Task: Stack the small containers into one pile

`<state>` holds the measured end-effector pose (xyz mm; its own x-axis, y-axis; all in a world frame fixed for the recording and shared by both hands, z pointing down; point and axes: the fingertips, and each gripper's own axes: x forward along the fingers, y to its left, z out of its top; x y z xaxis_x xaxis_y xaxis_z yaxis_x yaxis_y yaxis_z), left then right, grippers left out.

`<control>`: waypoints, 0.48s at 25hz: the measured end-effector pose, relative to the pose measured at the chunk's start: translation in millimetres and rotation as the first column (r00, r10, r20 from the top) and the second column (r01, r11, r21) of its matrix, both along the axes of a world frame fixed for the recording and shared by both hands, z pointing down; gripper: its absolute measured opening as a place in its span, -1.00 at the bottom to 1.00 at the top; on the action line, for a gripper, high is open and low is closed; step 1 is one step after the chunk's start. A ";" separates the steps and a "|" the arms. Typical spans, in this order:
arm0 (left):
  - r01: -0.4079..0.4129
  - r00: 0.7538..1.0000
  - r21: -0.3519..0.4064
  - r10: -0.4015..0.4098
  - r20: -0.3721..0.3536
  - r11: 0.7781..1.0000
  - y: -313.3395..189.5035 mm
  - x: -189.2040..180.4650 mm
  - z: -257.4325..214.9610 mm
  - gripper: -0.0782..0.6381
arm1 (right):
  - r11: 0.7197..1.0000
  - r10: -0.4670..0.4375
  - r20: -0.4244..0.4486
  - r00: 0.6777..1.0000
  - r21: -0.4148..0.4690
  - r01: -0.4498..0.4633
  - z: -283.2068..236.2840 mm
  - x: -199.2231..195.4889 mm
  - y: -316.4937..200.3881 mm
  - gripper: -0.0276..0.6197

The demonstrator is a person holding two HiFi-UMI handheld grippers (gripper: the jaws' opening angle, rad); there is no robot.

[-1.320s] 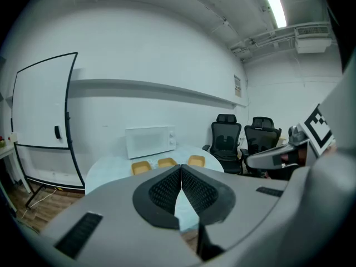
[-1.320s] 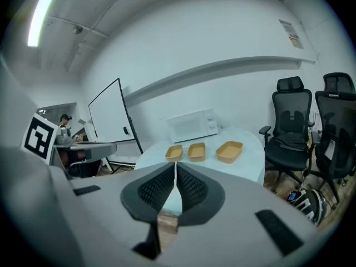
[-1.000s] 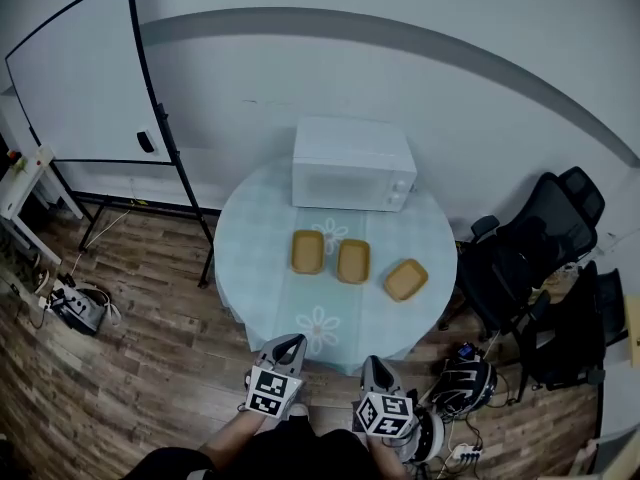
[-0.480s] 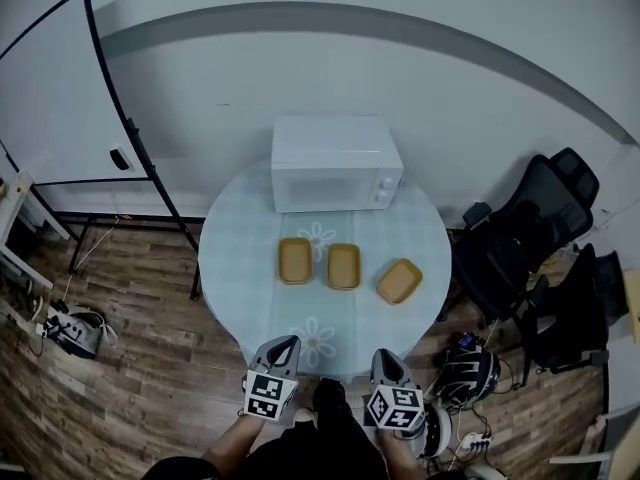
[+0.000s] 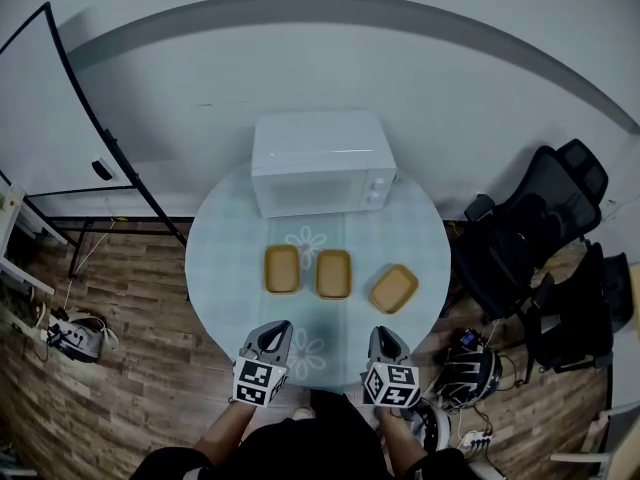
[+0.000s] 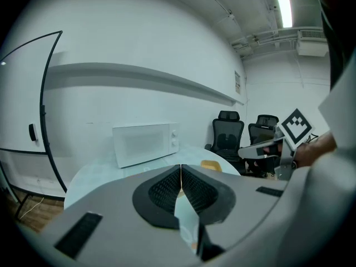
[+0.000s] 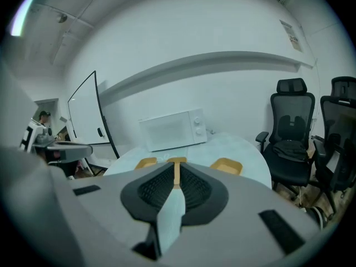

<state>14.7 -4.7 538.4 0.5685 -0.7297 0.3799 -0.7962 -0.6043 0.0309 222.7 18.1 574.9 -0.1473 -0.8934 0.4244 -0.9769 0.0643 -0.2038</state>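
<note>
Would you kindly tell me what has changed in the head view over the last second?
The person has stepped closer: the left gripper and right gripper have moved forward, tips now over the round table's near edge. The whiteboard has slid leftwards in view. Nothing was grasped; both grippers stay shut and empty. The three yellow containers remain apart, unstacked, before the microwave.

Microwave point(image 5: 318, 163) blocks far edge of table point(image 5: 220, 268). Left container point(image 5: 282, 269), middle container point(image 5: 333, 274), right container point(image 5: 394, 289) in row mid-table, gaps between. Near-edge strip open. Office chairs point(image 5: 530, 238) crowd right edge; whiteboard stand point(image 5: 110, 158) beyond left edge.
</note>
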 end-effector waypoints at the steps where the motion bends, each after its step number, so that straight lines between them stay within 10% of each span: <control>1: -0.001 1.000 0.002 0.001 -0.001 1.000 -7.7 2.1 -1.6 -0.74 | 1.000 0.001 -0.002 1.000 -0.004 -0.001 2.5 5.0 -9.2 -0.83; 12: 0.011 1.000 -0.052 -0.010 0.017 0.999 -64.1 28.8 5.4 -0.74 | 0.991 0.091 -0.045 0.995 -0.093 -0.094 52.8 77.0 -79.9 -0.75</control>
<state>43.4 -68.8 543.8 0.5538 -0.7146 0.4273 -0.8033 -0.5936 0.0485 299.8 -61.8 627.7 -0.0468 -0.8579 0.5116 -0.9854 -0.0444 -0.1645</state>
